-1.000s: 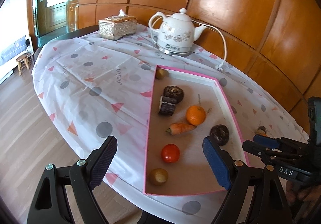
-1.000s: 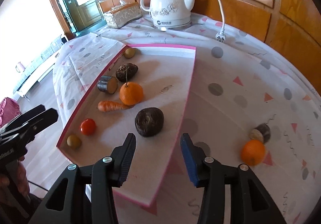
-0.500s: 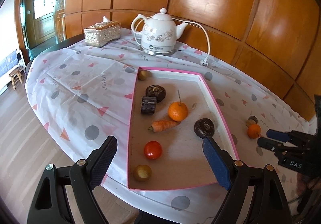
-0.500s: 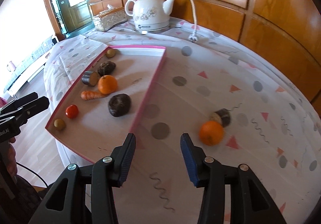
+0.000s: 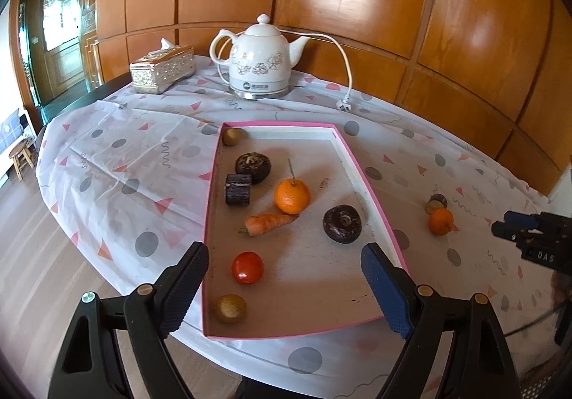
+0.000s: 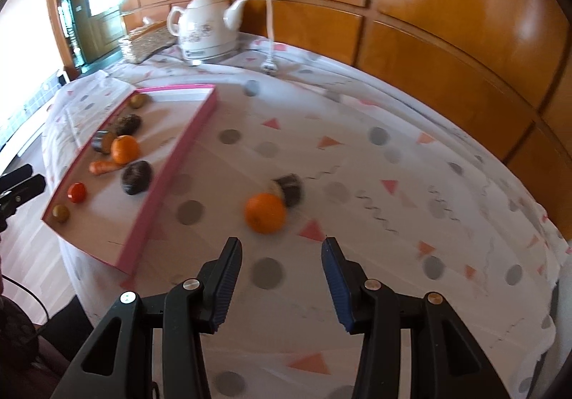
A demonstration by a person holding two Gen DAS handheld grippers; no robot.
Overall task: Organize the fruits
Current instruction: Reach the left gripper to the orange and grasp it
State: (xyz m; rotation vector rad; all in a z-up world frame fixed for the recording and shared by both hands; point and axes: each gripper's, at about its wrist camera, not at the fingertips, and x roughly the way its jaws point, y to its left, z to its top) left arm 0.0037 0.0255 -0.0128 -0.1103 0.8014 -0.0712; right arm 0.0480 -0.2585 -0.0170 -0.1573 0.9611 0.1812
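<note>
A pink-rimmed tray (image 5: 361, 177) (image 6: 200, 123) lies on the patterned tablecloth. It holds an orange (image 5: 292, 195), a carrot (image 5: 269, 223), a red tomato (image 5: 247, 267), two dark round fruits, a dark cut piece and two small brown fruits. Outside the tray a second orange (image 6: 265, 213) (image 5: 441, 221) lies beside a dark cut piece (image 6: 289, 186). My right gripper (image 6: 282, 281) hovers open just in front of that orange, nothing between its fingers. My left gripper (image 5: 286, 284) is open above the tray's near end and holds nothing.
A white kettle (image 5: 260, 64) with its cord and plug stands at the back of the table, next to an ornate tissue box (image 5: 162, 68). Wooden wall panels run behind. The table edge falls away to a wood floor at the left.
The right gripper has swung right, from over the tray to the loose orange on the cloth. The left gripper has drifted and rolled a little, so the tray sits more centred.
</note>
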